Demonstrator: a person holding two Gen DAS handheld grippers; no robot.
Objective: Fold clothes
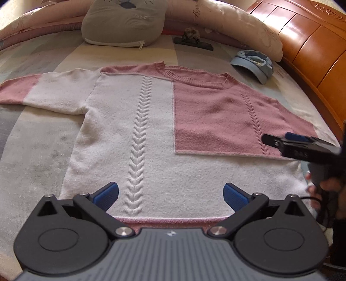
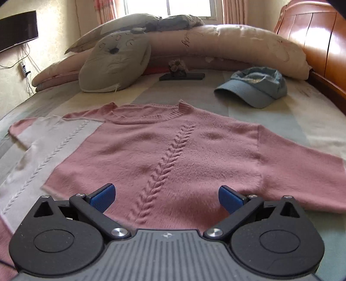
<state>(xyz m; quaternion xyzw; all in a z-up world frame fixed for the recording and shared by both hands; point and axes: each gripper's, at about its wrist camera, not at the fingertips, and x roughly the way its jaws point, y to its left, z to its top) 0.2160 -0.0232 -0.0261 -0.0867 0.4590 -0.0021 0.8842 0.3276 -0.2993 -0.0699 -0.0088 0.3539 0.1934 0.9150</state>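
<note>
The left wrist view is showing the right tool and a hand gripping it at 3 o'clock, while the right wrist view alone is taking in a window at 12 o'clock. The pink-and-white sweater is lying flat on the bed, spreading toward 12 o'clock from both tools. The left tool and the right one are hovering with fingers wide apart, gripping nothing.

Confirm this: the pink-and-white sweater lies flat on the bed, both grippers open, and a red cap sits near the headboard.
Wrong on one point: the cap is blue, not red, as the right wrist view shows. The sweater does lie flat on the bed, left gripper and right gripper open.
</note>
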